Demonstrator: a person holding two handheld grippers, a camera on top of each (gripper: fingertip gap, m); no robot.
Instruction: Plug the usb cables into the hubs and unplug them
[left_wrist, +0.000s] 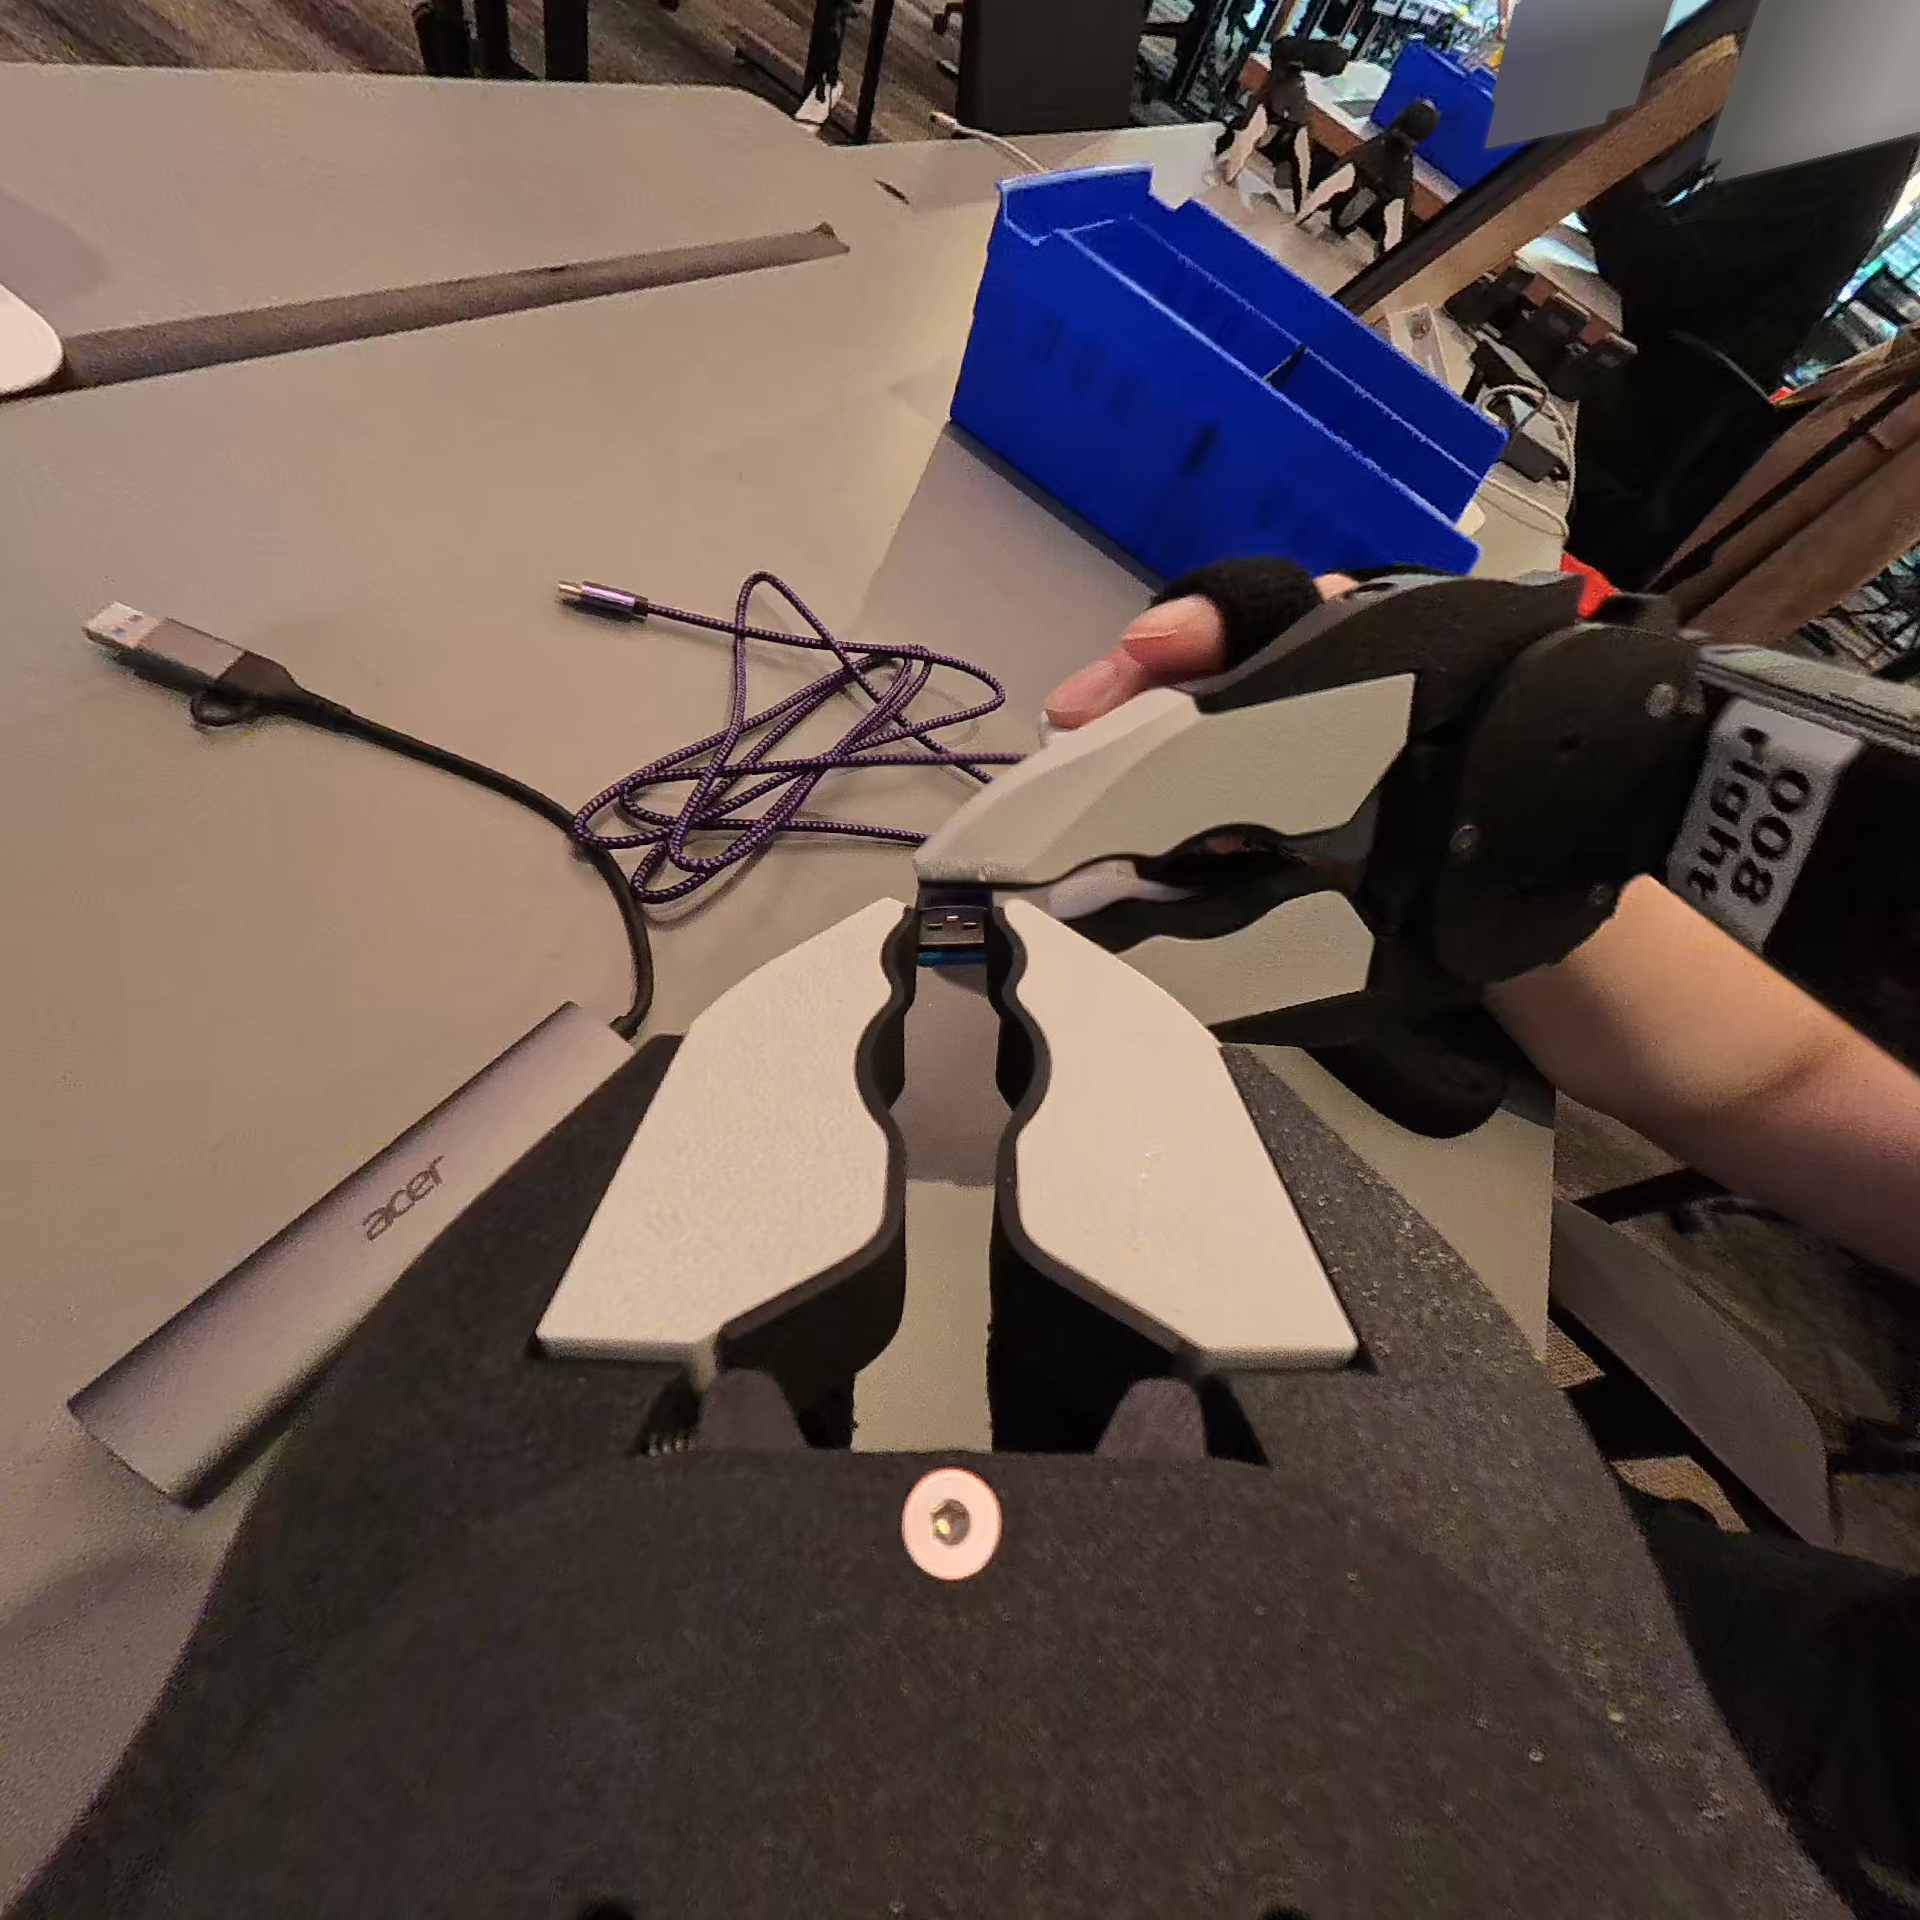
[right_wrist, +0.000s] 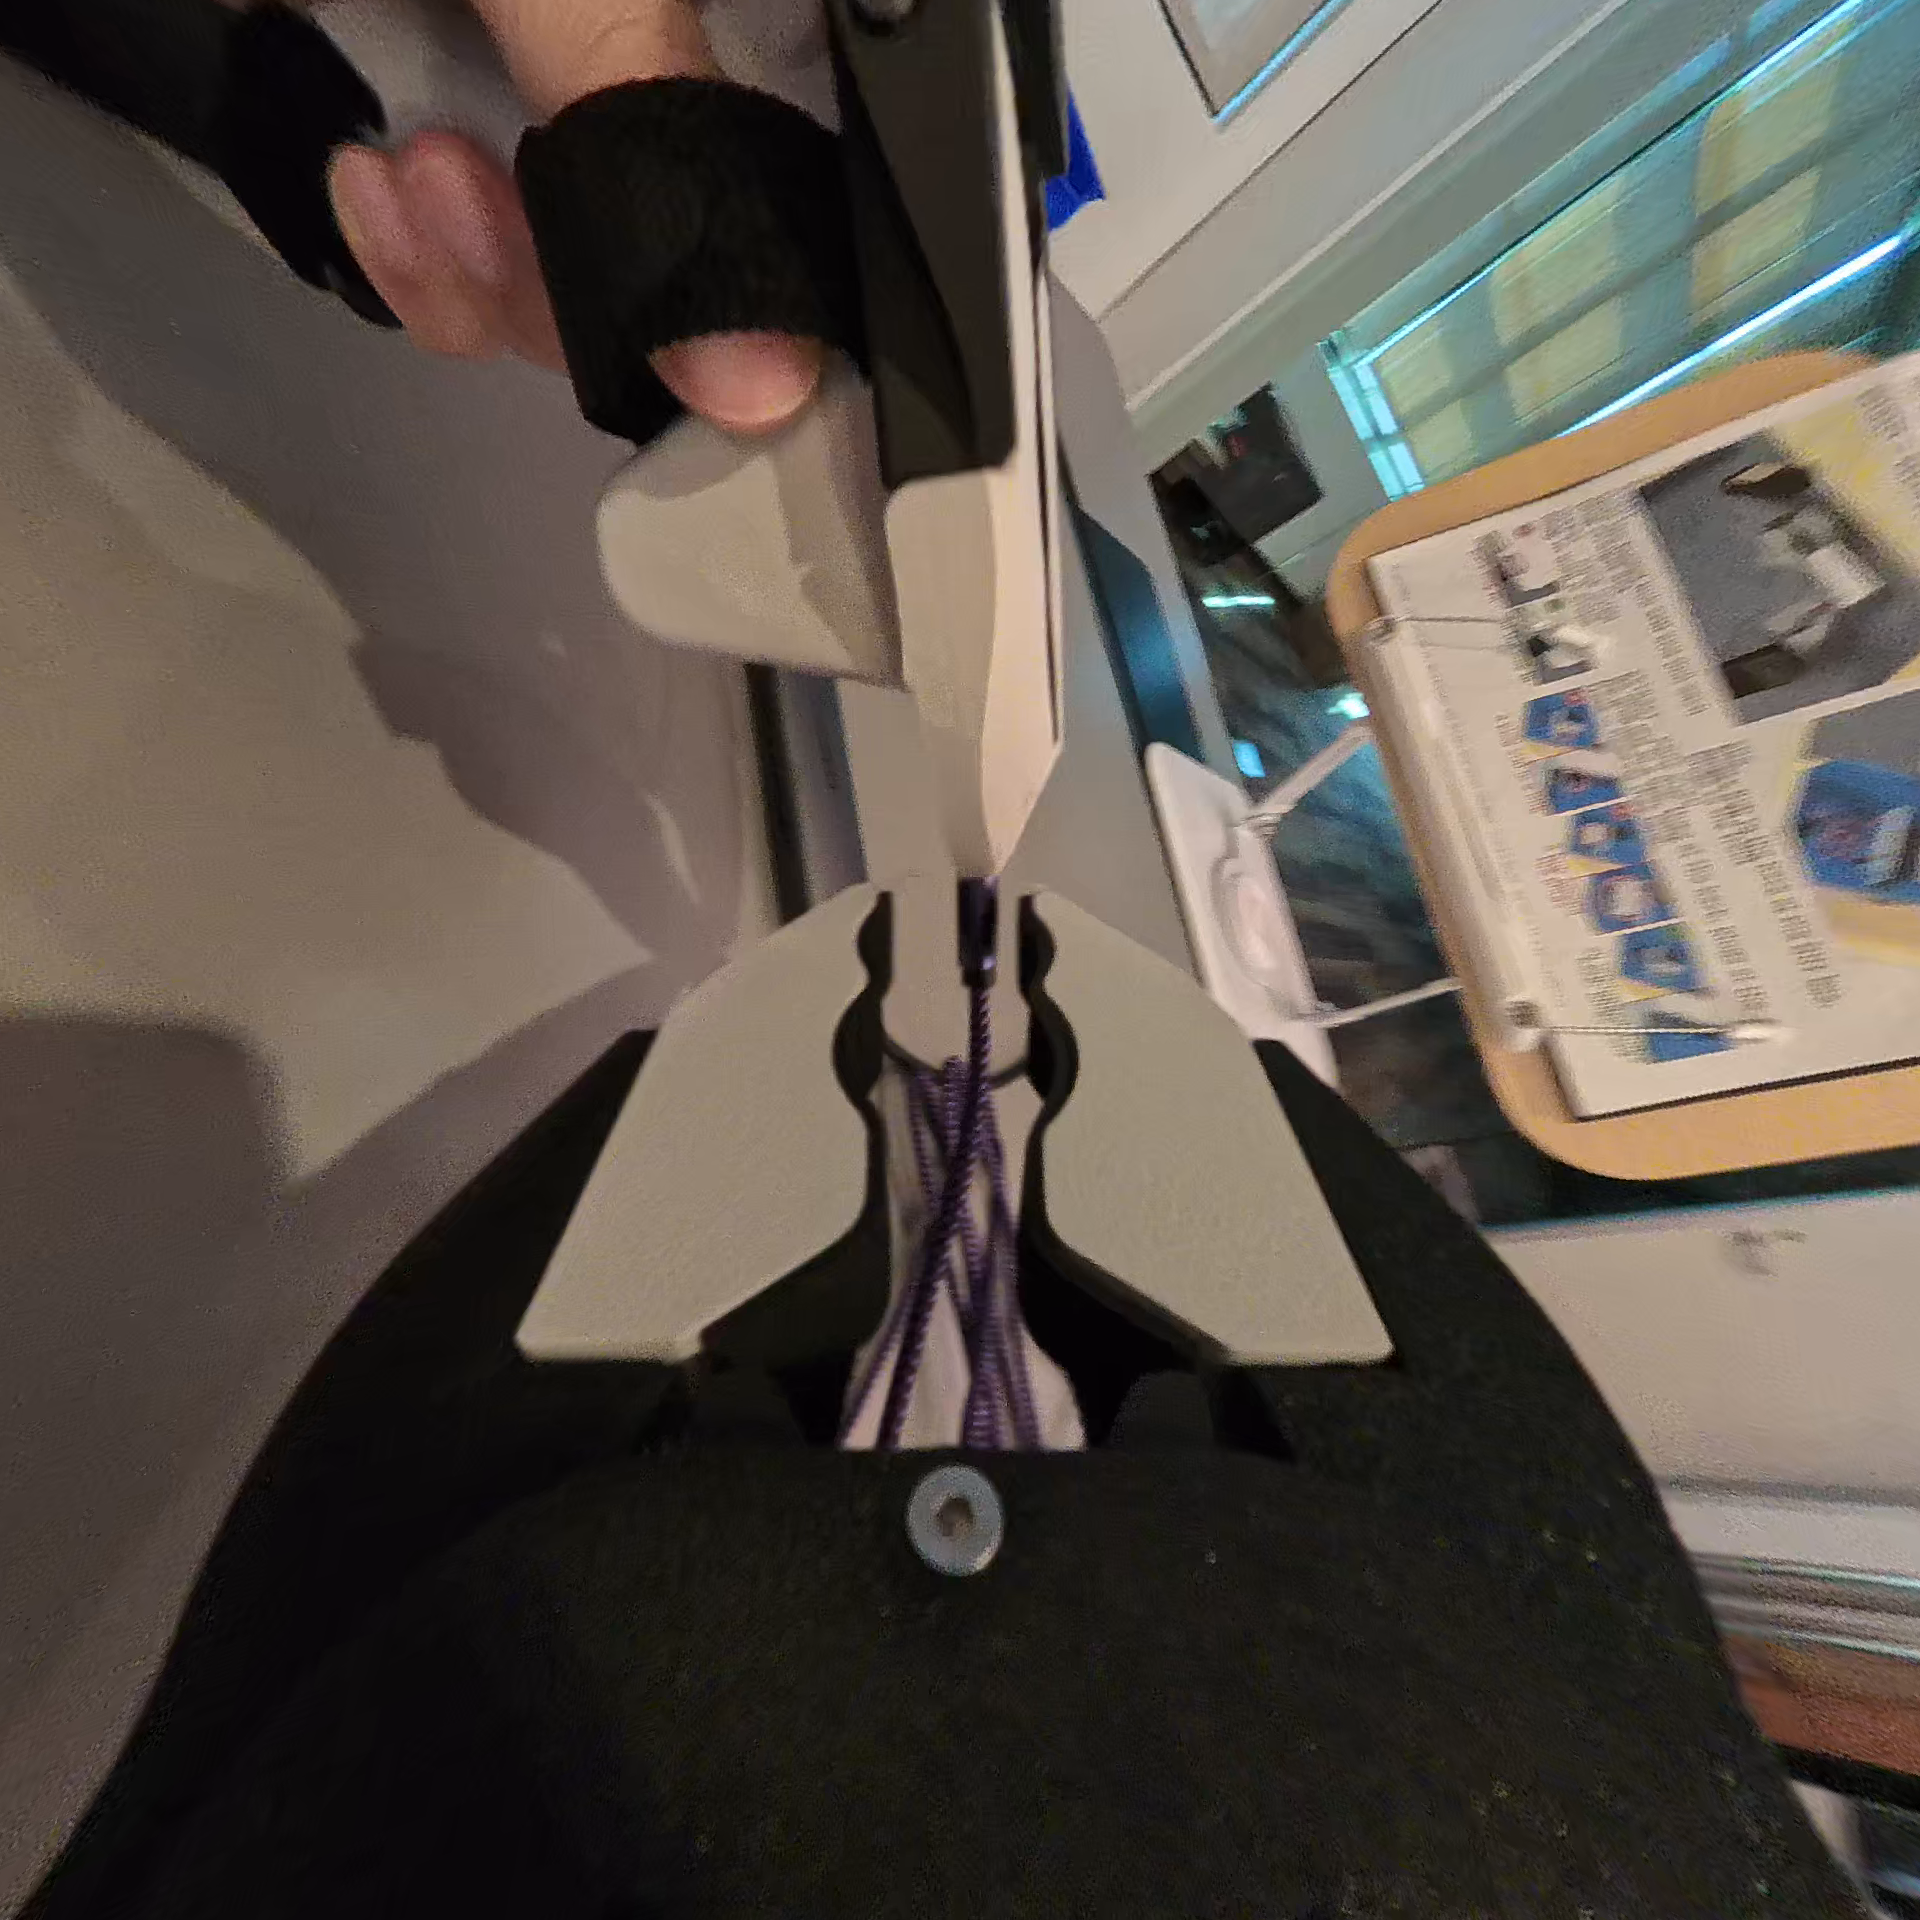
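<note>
Currently: mating or parting step, which one unclear. Left gripper (left_wrist: 951, 920) clamps a black hub with a blue-tongued USB port (left_wrist: 952, 928) at its tips. Right gripper (right_wrist: 956, 909), directly ahead, pinches the purple braided cable's plug (right_wrist: 977, 925) against that port. Next: keep plug square.

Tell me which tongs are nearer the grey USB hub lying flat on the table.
Left. The left tongs sit right beside the grey USB hub, gripping a blue USB port piece; the right tongs come in from the far side.
</note>
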